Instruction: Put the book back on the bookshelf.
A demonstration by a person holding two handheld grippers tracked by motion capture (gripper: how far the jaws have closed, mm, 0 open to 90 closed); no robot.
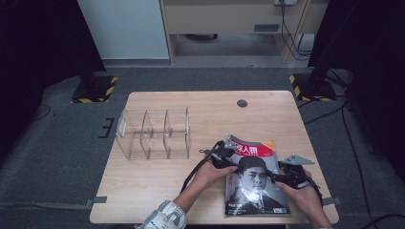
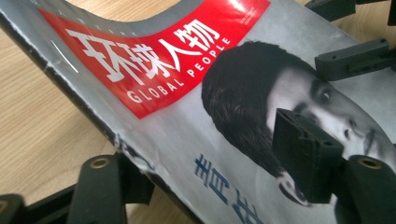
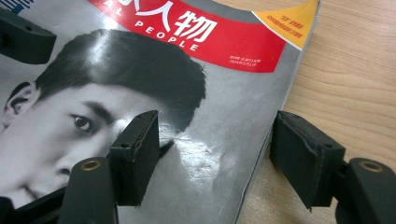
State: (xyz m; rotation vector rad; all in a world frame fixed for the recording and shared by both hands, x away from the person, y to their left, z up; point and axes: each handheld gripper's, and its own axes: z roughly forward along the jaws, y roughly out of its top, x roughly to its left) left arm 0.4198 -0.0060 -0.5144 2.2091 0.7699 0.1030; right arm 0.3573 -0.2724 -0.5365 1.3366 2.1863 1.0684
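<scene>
- The magazine point(image 1: 255, 179) lies near the front right of the wooden surface point(image 1: 157, 191). Its red banner carries white Chinese characters and the words "GLOBAL PEOPLE"; an orange corner tab holds print too small to read.
- Its cover shows a black-and-white portrait, with dark blue characters along the lower cover.
- The left claw point(image 2: 205, 182) straddles the magazine's spine edge, one jaw under the lifted edge and one over the cover; whether the pads press is unclear.
- The right claw point(image 3: 215, 163) stands spread across the opposite edge, one jaw on the cover, the other out over the bare wood beside it.
- A clear plastic divided organizer point(image 1: 154, 133) stands well apart to the left, with bare wood between it and the magazine.
</scene>
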